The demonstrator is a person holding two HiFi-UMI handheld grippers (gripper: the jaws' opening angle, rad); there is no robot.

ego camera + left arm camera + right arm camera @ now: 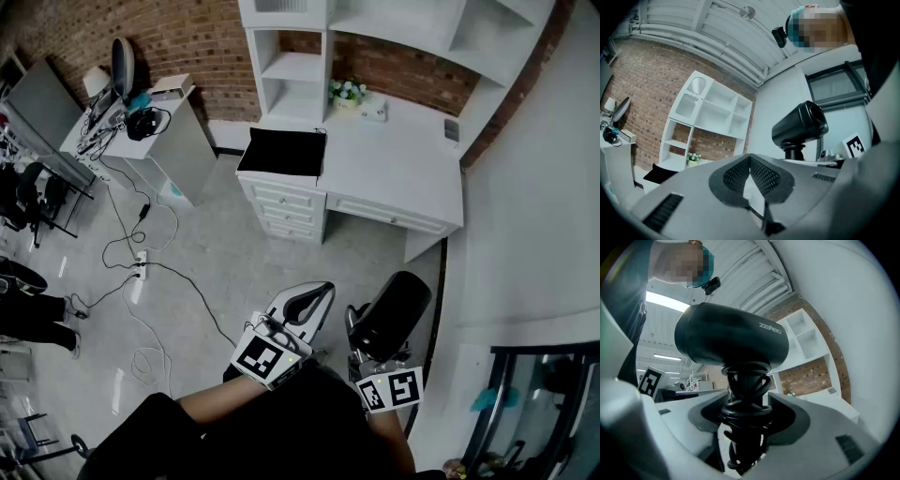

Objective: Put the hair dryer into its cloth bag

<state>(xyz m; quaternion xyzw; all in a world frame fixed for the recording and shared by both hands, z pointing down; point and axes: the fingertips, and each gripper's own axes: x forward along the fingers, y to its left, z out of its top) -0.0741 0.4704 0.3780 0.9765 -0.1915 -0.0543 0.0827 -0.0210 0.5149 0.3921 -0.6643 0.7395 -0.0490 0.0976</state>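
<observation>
Clamping: right gripper [745,423] on hair dryer [733,341] | barrel crosswise (handle upright)

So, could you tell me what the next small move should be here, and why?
Probably carry the hair dryer over to the white desk. The right gripper clamps its cord-wrapped handle, the left gripper is shut and empty, and the black cloth that looks like the bag lies on that desk, well ahead of both grippers.

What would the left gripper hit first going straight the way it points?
Free air at first for the left gripper; then likely the white shelf unit against the brick wall, though depth is unclear. The black hair dryer stands right of that line.
</observation>
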